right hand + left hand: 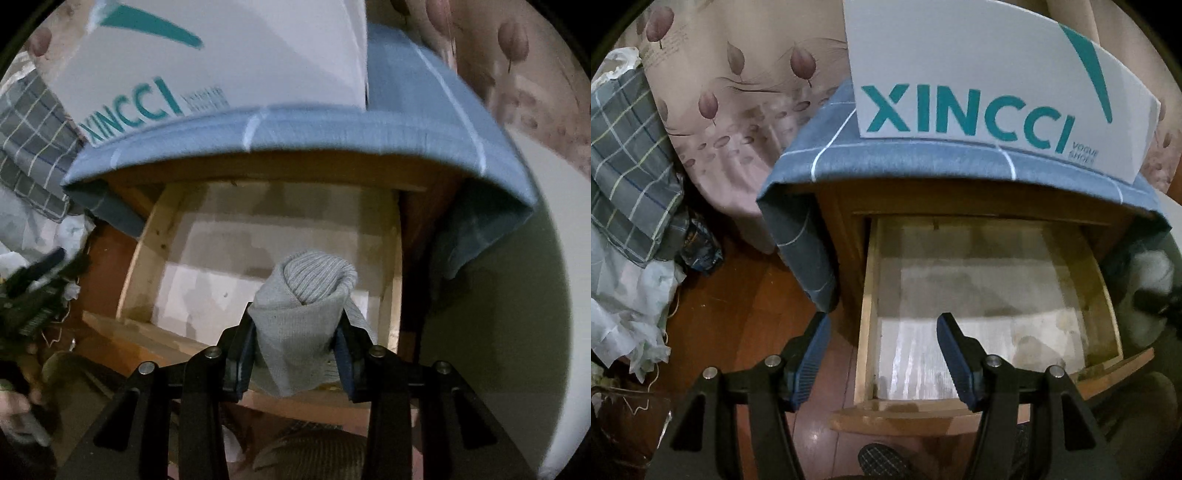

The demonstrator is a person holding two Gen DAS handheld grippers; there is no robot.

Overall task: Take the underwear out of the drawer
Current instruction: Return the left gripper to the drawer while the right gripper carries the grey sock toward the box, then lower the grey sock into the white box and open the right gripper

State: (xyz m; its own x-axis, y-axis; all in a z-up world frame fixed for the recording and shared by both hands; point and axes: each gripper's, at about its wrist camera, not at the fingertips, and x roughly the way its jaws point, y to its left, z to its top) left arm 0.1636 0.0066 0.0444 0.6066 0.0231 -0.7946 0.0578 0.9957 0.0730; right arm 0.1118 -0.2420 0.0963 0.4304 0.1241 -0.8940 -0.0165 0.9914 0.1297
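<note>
The right gripper (297, 350) is clenched on the rolled grey underwear (306, 302): both pads press the bundle's flanks, and the roll stands up between them, its coiled end pointing away from the tongs. The grip sits low on the roll, which likely keeps the coil from unwinding as it leaves the drawer (147, 254). The bundle hangs above the drawer's pale lining, beyond the near front board, so it appears clear of the floor of the drawer.

The left gripper (882, 354) is released, with nothing between its pads. Its left finger is over the wooden floor, its right finger over the drawer interior, just beyond the front board; it is probably positioned to push the drawer shut.

Ahead of both tongs, a blue checked cloth (923, 162) drapes the cabinet top and carries a white shoe box (997, 74).

Hidden or unclear: the drawer's rear corners under the cloth overhang, the underside of the bundle behind the pads, and the blurred dark object at the left edge of the right view.
</note>
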